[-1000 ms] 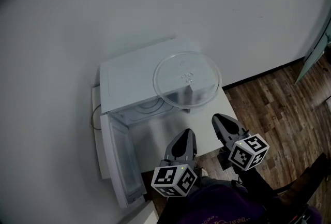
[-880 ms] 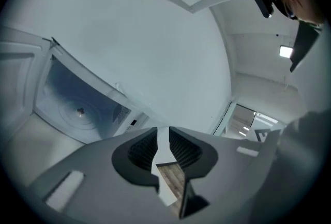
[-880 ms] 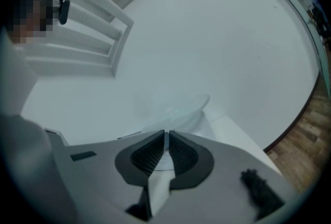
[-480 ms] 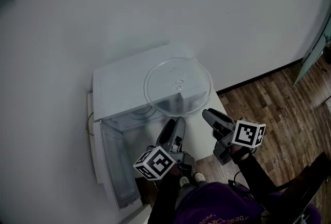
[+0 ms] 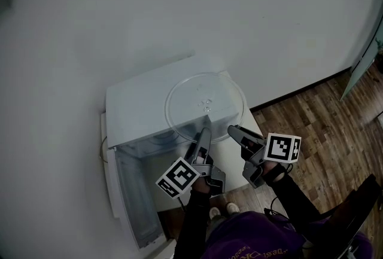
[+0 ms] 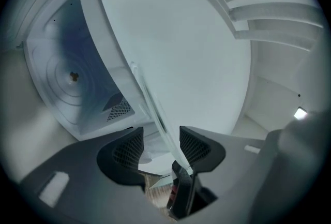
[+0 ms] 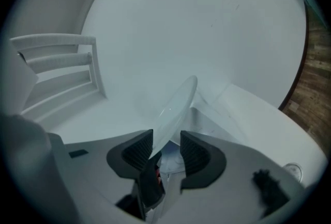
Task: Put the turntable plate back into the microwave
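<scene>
The clear glass turntable plate (image 5: 205, 99) lies flat on top of the white microwave (image 5: 137, 102), and its near rim overhangs the front. My left gripper (image 5: 204, 131) is open at that near rim. In the left gripper view the plate's edge (image 6: 155, 109) runs between the pads of the left gripper (image 6: 160, 148) without being pressed. My right gripper (image 5: 234, 130) is at the rim's right side. Its jaws are opening, and the plate (image 7: 176, 104) stands between the pads of the right gripper (image 7: 165, 153), loose. The microwave cavity (image 6: 72, 78) shows its ringed floor.
The microwave door (image 5: 128, 192) hangs open to the near left. A white wall rises right behind the microwave. Wooden floor (image 5: 323, 120) lies to the right. The person's dark sleeves and purple top fill the bottom of the head view.
Both grippers moved forward to the plate's near rim and rolled. Their jaws went from shut to open, and the rim now sits between each pair.
</scene>
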A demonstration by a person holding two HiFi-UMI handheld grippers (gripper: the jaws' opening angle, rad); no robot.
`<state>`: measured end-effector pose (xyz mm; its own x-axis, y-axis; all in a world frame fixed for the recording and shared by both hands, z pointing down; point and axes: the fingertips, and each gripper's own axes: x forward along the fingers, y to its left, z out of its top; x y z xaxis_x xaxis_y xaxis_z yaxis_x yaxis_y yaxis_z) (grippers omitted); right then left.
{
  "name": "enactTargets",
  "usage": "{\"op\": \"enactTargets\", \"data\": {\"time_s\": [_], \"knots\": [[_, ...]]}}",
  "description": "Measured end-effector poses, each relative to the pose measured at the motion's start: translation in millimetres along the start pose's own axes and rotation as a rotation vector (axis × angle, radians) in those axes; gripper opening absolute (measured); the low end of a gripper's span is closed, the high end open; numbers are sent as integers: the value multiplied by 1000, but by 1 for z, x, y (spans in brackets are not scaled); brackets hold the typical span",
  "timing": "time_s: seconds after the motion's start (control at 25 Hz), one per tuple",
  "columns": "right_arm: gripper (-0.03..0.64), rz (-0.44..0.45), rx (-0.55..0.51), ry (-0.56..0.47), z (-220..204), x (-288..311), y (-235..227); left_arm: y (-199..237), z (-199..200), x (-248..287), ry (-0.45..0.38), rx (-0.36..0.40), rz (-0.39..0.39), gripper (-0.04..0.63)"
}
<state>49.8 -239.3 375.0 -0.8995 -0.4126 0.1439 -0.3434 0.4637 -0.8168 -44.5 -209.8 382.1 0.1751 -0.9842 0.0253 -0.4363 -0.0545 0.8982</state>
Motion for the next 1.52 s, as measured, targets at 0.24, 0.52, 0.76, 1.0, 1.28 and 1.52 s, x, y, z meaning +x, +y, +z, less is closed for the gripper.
{"op": "enactTargets", "data": {"time_s": [0.24, 0.52, 0.76, 1.0, 1.28, 1.52], "knots": [[158, 18, 38, -53, 6, 7, 0, 9, 9, 8, -45, -59, 23, 185], [135, -2, 19, -47, 5, 11, -2, 5, 13, 17, -47, -91, 0, 123], [114, 9, 64, -59, 5, 10, -2, 1, 14, 17, -55, -58, 0, 77], [106, 7, 95, -64, 3, 8, -2, 0, 14, 14, -77, -136, -46, 63], [103, 19, 75, -73, 2, 3, 5, -2, 11, 8, -99, -159, -96, 55], [103, 56, -49, -64, 5, -6, 28, -18, 13, -8, -140, -154, -134, 55]]}}
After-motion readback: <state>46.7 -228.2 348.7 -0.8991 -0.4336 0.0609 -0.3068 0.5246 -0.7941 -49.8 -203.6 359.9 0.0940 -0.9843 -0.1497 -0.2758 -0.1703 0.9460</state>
